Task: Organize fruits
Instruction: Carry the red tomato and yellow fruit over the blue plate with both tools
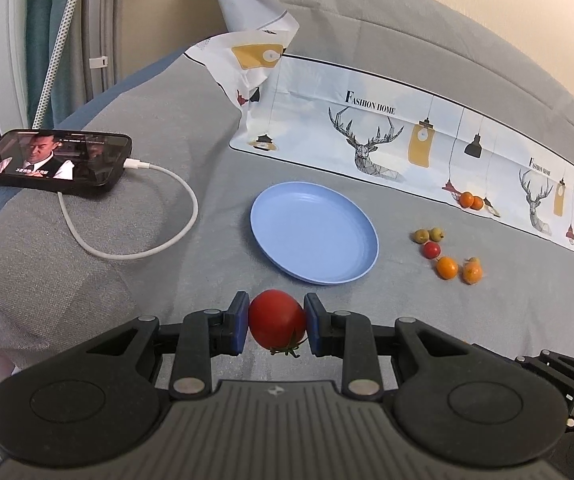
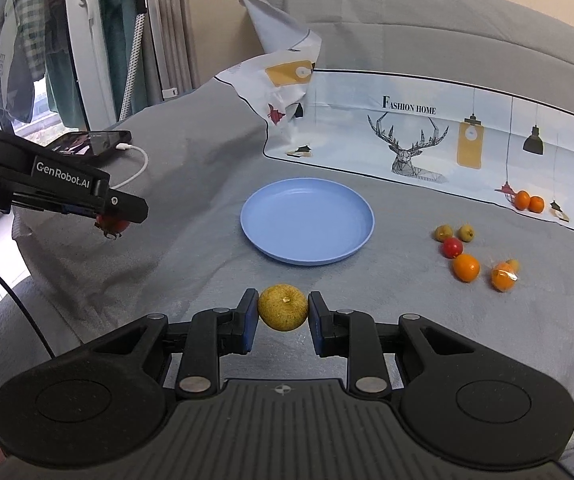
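My left gripper (image 1: 277, 322) is shut on a red tomato (image 1: 277, 318), held above the grey cloth just short of the empty blue plate (image 1: 314, 236). The same gripper (image 2: 113, 222) shows from the side in the right wrist view, left of the plate (image 2: 307, 220). My right gripper (image 2: 283, 308) is shut on a yellow-green round fruit (image 2: 283, 307), also just before the plate. Right of the plate lie loose fruits: two small green ones (image 2: 454, 233), a red cherry tomato (image 2: 452, 247) and two oranges (image 2: 465, 267). Two more oranges (image 2: 529, 201) sit on the printed mat.
A phone (image 1: 53, 158) playing video lies at the left with a white charging cable (image 1: 147, 216). A printed mat (image 1: 407, 136) lines the back, its left end crumpled upward. Curtains and a clothes rack stand beyond the left edge.
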A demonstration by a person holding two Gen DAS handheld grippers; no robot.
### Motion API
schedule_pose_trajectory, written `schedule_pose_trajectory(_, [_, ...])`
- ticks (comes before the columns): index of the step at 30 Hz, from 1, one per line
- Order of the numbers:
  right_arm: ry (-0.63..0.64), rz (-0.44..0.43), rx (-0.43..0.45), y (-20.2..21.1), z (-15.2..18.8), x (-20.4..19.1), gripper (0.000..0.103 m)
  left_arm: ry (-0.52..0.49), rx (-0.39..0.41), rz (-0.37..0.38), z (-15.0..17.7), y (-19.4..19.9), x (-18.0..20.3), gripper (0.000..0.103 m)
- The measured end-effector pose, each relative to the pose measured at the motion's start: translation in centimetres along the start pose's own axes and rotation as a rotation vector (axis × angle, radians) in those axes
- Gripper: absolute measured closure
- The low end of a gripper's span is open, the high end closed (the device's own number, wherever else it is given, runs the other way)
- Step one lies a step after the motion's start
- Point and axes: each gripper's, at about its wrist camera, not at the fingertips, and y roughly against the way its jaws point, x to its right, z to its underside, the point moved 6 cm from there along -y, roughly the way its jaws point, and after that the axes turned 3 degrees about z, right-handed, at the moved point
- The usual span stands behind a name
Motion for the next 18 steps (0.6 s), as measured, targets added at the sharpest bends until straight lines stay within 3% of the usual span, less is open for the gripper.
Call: schedule_pose_trajectory(18, [-0.006,0.004,-0.027,-1.1,0.1,0.4,0.075,0.010,-0.018,-0.001,-0.5,-1.5,-0.3,0.070])
